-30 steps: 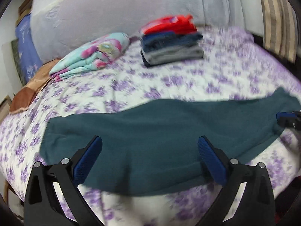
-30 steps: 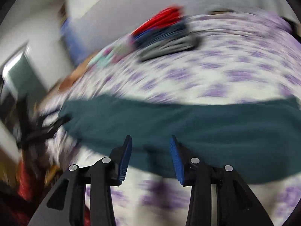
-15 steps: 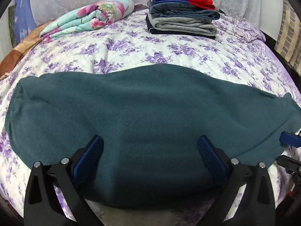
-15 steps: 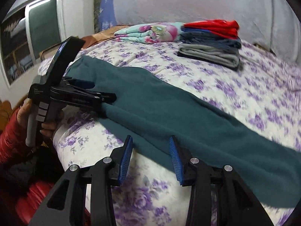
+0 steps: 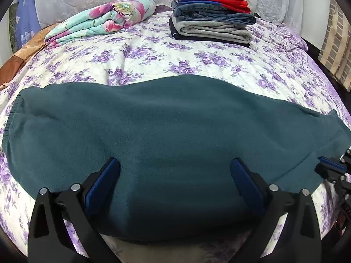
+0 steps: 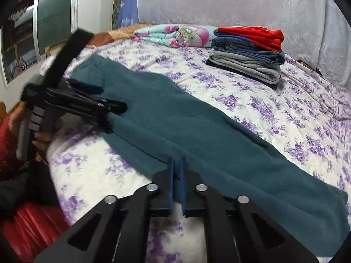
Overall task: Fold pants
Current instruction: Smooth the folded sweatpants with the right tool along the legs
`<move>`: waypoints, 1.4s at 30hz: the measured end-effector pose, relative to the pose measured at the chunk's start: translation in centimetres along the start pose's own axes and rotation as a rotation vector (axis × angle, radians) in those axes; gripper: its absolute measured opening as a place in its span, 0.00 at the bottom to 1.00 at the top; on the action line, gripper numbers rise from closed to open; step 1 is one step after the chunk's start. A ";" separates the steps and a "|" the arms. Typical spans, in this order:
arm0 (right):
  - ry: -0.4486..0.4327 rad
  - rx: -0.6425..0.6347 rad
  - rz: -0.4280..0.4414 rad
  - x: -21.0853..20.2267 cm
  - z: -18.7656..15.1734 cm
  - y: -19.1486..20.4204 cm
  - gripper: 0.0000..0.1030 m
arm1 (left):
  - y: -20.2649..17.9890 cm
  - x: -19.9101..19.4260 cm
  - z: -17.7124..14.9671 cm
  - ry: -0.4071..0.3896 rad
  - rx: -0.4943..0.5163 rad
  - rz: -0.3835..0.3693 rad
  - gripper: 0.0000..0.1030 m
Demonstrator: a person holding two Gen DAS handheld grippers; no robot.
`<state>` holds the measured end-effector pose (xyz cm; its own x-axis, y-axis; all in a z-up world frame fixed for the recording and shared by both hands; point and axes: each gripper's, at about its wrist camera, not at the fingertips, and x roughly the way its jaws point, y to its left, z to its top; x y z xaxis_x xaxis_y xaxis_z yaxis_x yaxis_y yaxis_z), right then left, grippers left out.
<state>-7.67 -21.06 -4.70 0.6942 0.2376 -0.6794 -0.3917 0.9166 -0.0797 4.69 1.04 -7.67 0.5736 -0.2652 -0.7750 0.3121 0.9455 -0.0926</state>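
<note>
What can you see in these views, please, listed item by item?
Pants: one, teal, spread along the near edge of the bed.
Bedspread: one, white with purple flowers, covering the bed.
Folded clothes stack: one; red, blue denim, grey, dark; far side.
Floral blanket: one, aqua and pink, folded, left of the stack.
Left claw: open, over the pants.
Right claw: shut at the pants' near edge.

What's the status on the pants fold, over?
Left gripper open over the near edge. Right gripper shut on teal pants, laid flat along the bed. Folded clothes stack behind, clear.
</note>
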 end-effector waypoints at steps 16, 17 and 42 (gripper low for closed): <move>-0.024 0.085 0.198 -3.3 -0.6 -0.1 0.07 | -2.6 -1.3 -1.2 -0.021 0.142 0.087 0.96; -0.040 0.100 0.188 -3.3 -0.4 -0.5 0.14 | -2.5 -1.1 -1.4 -0.026 0.129 0.084 0.96; -0.125 0.638 0.098 -5.3 -3.6 -15.5 0.68 | -4.0 -0.4 -0.5 -0.018 0.093 -0.060 0.96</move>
<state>-7.51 -37.69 -2.49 0.7537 0.3300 -0.5683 -0.0482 0.8903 0.4529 2.81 -2.50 -7.34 0.5647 -0.3251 -0.7586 0.4148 0.9064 -0.0796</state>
